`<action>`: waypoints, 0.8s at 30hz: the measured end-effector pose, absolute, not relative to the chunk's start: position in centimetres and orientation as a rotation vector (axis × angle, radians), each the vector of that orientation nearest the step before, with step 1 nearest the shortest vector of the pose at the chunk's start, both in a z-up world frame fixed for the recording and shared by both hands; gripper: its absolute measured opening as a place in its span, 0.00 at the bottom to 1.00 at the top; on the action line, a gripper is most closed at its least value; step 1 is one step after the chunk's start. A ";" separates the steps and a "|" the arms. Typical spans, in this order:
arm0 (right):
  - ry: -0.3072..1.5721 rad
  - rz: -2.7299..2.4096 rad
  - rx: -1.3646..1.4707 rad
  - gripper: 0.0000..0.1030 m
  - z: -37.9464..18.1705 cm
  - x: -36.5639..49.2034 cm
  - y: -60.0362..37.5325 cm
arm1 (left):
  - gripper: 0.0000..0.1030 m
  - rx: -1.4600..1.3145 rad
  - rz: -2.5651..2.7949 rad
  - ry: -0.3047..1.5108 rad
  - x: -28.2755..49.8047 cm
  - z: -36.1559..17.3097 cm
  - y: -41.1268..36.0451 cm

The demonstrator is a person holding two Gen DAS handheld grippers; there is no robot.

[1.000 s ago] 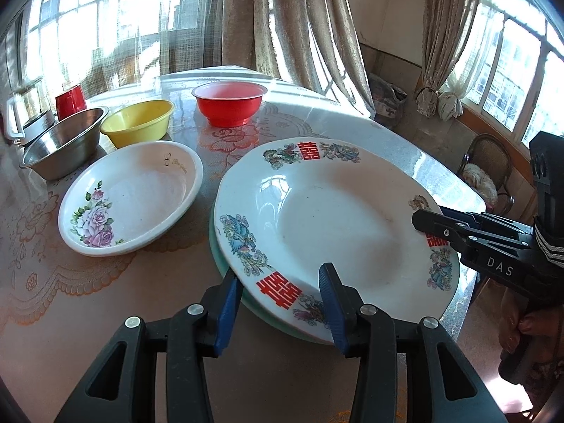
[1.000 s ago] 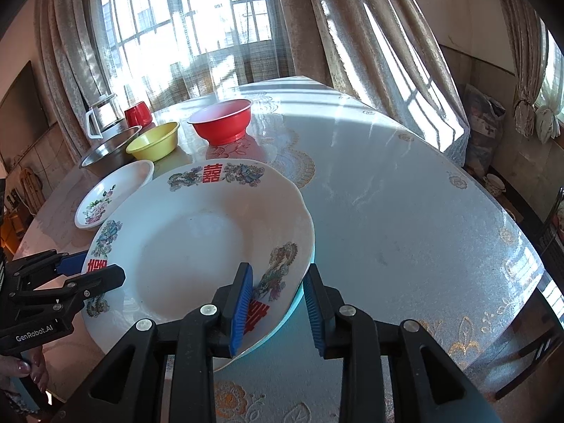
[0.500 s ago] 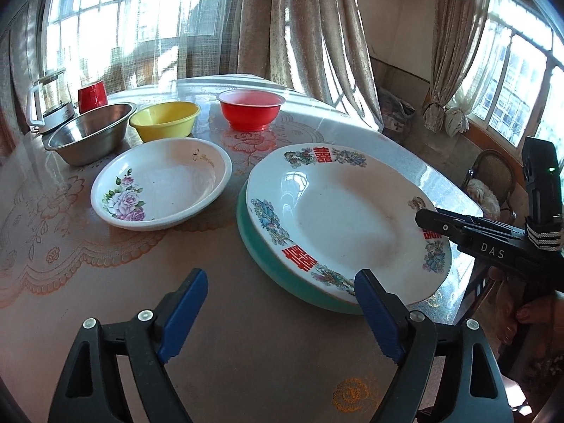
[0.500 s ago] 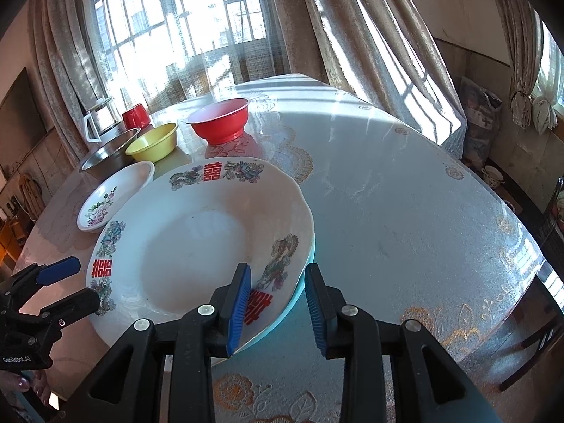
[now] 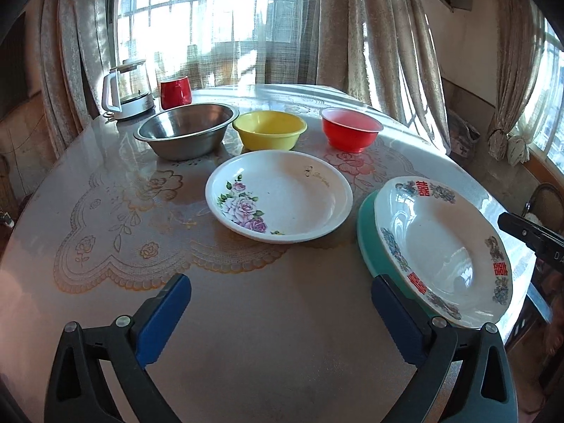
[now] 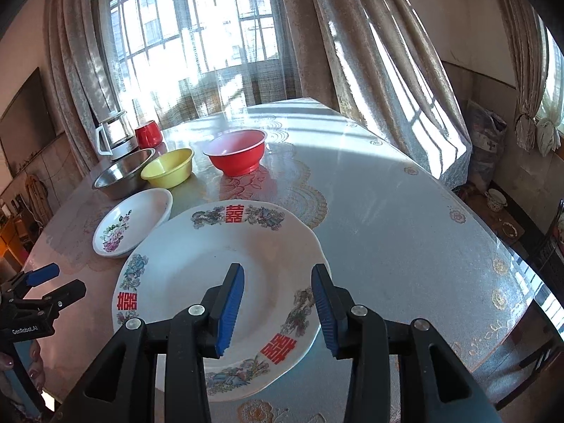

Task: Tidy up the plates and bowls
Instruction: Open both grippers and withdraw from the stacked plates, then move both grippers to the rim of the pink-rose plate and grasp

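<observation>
A large white plate with red characters [image 5: 440, 243] [image 6: 218, 268] lies on a teal plate [image 5: 368, 243] at the table's near right. A smaller rose-patterned plate [image 5: 278, 195] [image 6: 132, 222] lies left of it. Behind stand a steel bowl [image 5: 187, 134] [image 6: 123, 172], a yellow bowl [image 5: 269, 134] [image 6: 169, 169] and a red bowl [image 5: 350, 132] [image 6: 236, 153]. My left gripper [image 5: 282, 313] is open and empty, above bare tablecloth short of the rose plate. My right gripper [image 6: 278, 306] is open, hovering over the large plate's near rim, holding nothing.
A glass kettle [image 5: 128, 88] and a red cup [image 5: 176, 91] stand at the table's far left. Curtains and windows lie behind. The table edge [image 6: 511, 303] runs down the right, with a chair [image 5: 544, 204] beyond it.
My left gripper let go of the large plate, opened wide and drew back to the left. My right gripper opened and lifted off the plate's rim. The plate rests on the teal one.
</observation>
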State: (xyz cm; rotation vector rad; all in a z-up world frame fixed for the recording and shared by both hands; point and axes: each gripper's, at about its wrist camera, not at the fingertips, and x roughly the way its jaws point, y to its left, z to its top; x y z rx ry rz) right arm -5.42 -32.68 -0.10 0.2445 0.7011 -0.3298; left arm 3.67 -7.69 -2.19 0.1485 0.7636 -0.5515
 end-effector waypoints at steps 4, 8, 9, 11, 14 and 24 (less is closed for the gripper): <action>0.672 -0.271 0.230 0.45 1.2 -3.7 -31.7 | 1.00 0.156 -0.468 0.764 5.2 -2.1 -6.9; 0.676 -0.186 0.267 0.60 1.8 -1.6 -30.8 | 1.00 0.138 -0.427 0.795 6.6 -2.4 -6.1; 0.682 -0.164 0.277 0.60 1.9 -1.1 -30.6 | 1.00 0.134 -0.417 0.799 6.8 -2.5 -6.0; 0.703 -0.134 0.265 0.60 1.9 0.1 -29.7 | 1.00 0.132 -0.397 0.805 7.2 -2.6 -5.8; 0.727 -0.113 0.215 0.61 2.0 1.7 -28.4 | 1.00 0.142 -0.369 0.816 7.9 -2.8 -5.7; 0.853 -0.056 0.194 0.61 1.0 6.4 -26.4 | 1.00 0.137 -0.346 0.822 9.5 -2.7 -5.6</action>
